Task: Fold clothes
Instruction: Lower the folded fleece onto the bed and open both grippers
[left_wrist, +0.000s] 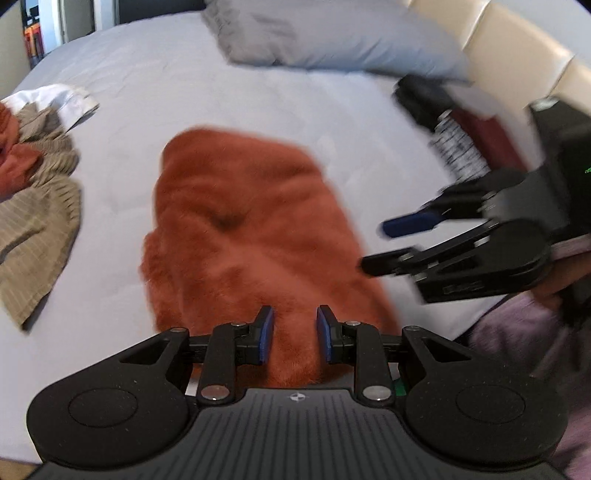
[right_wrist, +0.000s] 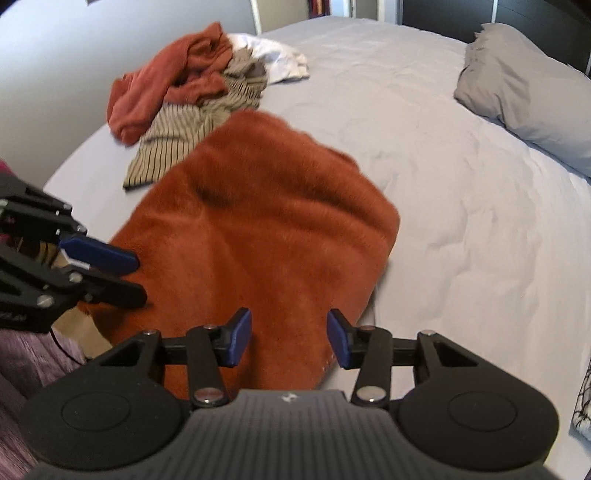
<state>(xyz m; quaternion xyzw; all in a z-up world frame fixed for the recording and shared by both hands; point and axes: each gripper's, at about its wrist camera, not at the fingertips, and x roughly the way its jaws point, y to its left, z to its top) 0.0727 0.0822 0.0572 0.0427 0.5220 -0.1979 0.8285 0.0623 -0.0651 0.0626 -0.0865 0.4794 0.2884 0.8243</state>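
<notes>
A fuzzy rust-orange garment (left_wrist: 243, 236) lies bunched on the grey bed sheet (left_wrist: 147, 110); it also fills the middle of the right wrist view (right_wrist: 266, 221). My left gripper (left_wrist: 294, 334) is open and empty, just above the garment's near edge. My right gripper (right_wrist: 290, 338) is open and empty over the garment's near right corner. The right gripper shows at the right of the left wrist view (left_wrist: 384, 243), off the garment's right side. The left gripper shows at the left of the right wrist view (right_wrist: 129, 275), at the garment's left edge.
A pile of clothes lies at the far left: a beige striped garment (right_wrist: 184, 136), another rust-orange piece (right_wrist: 159, 81) and a white one (right_wrist: 273, 55). A grey pillow (right_wrist: 524, 85) lies at the bed's head. Folded dark and patterned clothes (left_wrist: 458, 129) are stacked at the right.
</notes>
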